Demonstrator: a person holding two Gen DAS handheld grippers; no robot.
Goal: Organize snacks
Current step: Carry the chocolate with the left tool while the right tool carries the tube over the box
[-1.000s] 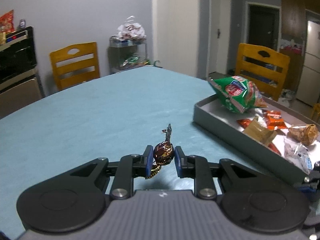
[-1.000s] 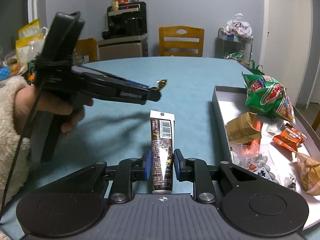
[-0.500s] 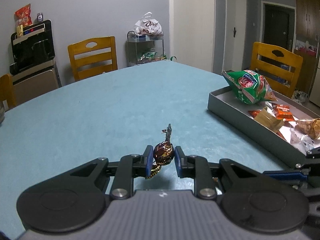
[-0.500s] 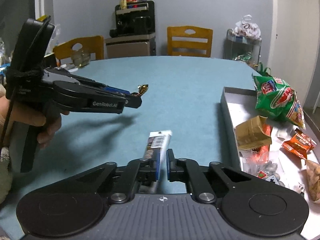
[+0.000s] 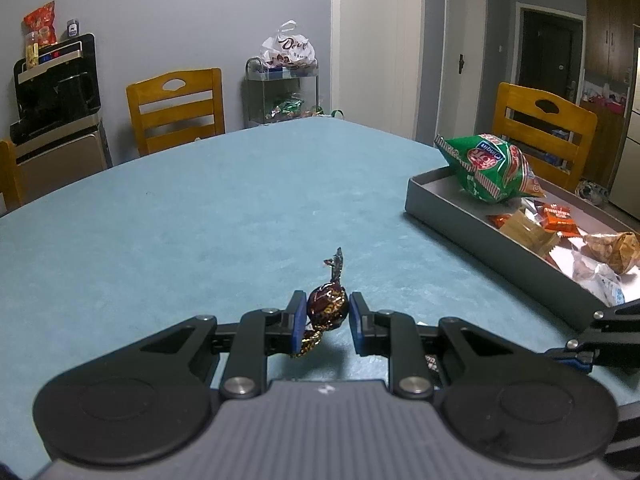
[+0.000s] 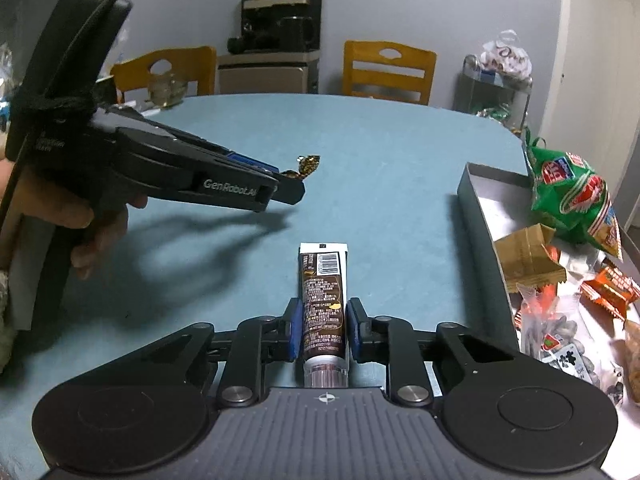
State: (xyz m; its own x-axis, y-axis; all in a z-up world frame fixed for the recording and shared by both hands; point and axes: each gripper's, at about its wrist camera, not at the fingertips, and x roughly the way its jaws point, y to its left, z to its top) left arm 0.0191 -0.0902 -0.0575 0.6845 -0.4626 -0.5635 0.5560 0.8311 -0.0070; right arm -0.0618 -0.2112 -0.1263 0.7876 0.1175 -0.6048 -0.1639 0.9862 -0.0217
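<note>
We see a teal worktop [image 5: 200,208] with a rounded far edge in a grey-walled room. Wooden chairs [image 5: 176,108] stand along its far side, at about 11 and 2 o'clock in the left wrist view. A black appliance [image 5: 56,84] on a steel cabinet sits at 10 o'clock, a wire rack with a white bag [image 5: 286,50] at 12, and a dark door [image 5: 546,52] at 1 o'clock.

A grey tray [image 5: 480,236] lies on the worktop at 3 o'clock, its near wall between the tools and the snacks inside. In it we see a green chip bag [image 5: 490,168] at the far end, then a tan packet [image 5: 528,232], orange wrappers [image 5: 558,216] and small clear packs.

Our left tool [image 5: 323,316] is clenched on a foil-wrapped chocolate ball [image 5: 326,306], held clear above the worktop, twisted ends sticking out. Our right tool [image 6: 320,328] has just been widening its jaws around a brown tube [image 6: 323,300]; whether the pads press on it now we cannot tell. The tube points toward 12 o'clock.

In the right wrist view the left tool and a hand [image 6: 80,216] fill the 9 o'clock side, casting a shadow on the worktop.
</note>
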